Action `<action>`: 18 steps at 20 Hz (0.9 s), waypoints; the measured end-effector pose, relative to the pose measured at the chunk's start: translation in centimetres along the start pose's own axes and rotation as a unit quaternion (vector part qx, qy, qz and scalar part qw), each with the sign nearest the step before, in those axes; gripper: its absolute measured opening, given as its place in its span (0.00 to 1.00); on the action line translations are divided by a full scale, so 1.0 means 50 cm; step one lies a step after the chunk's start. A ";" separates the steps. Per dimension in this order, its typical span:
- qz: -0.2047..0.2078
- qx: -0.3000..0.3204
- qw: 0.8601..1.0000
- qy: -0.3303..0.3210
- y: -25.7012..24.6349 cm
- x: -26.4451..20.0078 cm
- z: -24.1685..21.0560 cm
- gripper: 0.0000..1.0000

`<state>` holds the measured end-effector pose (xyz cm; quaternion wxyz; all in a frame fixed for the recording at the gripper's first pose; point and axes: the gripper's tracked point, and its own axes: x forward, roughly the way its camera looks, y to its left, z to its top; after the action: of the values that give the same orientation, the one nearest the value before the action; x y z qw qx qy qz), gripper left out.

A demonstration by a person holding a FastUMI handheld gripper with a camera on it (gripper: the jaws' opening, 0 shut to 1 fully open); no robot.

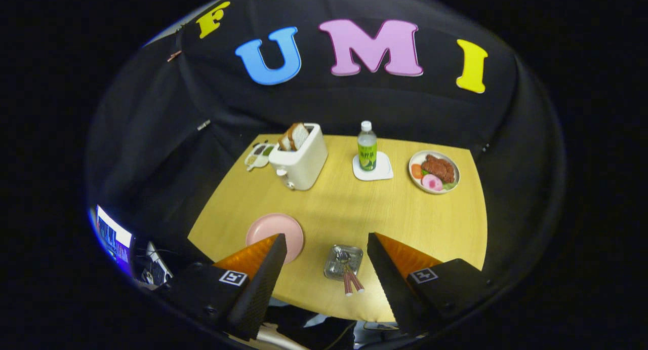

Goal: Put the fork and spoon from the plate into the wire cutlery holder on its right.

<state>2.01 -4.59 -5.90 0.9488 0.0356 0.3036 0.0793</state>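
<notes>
Wooden table (354, 213), black cloth wall (152, 137)

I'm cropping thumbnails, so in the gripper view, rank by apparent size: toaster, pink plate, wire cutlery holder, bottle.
1. toaster
2. pink plate, partly behind a finger, so possibly bigger
3. and 4. wire cutlery holder and bottle: too alike to rank
The gripper is open.

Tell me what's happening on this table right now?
A hand-held gripper hangs high over a wooden table with its fingers wide open and holding nothing. Between the fingers sits the wire cutlery holder, with two pink-handled utensils already standing in it. The pink plate to its left looks bare, so the job appears done. Farther back stand a toaster with bread, a bottle on a coaster, and a food plate.
</notes>
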 end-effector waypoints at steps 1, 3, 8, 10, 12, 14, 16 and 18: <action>-0.008 0.002 0.999 -0.031 0.006 -0.013 0.015 1.00; -0.023 0.005 0.995 -0.094 0.017 -0.037 0.053 1.00; -0.046 0.003 0.975 -0.218 0.064 -0.109 0.130 0.99; -0.058 0.000 0.967 -0.250 0.072 -0.128 0.149 0.99; -0.088 -0.005 0.956 -0.278 0.059 -0.145 0.164 1.00; -0.106 0.007 0.942 -0.318 0.058 -0.167 0.173 0.99; -0.124 0.007 0.933 -0.337 0.053 -0.175 0.164 0.99; -0.134 0.002 0.931 -0.339 0.053 -0.176 0.144 0.99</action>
<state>-1.22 -3.63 5.27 0.9970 0.0210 -0.0338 -0.0659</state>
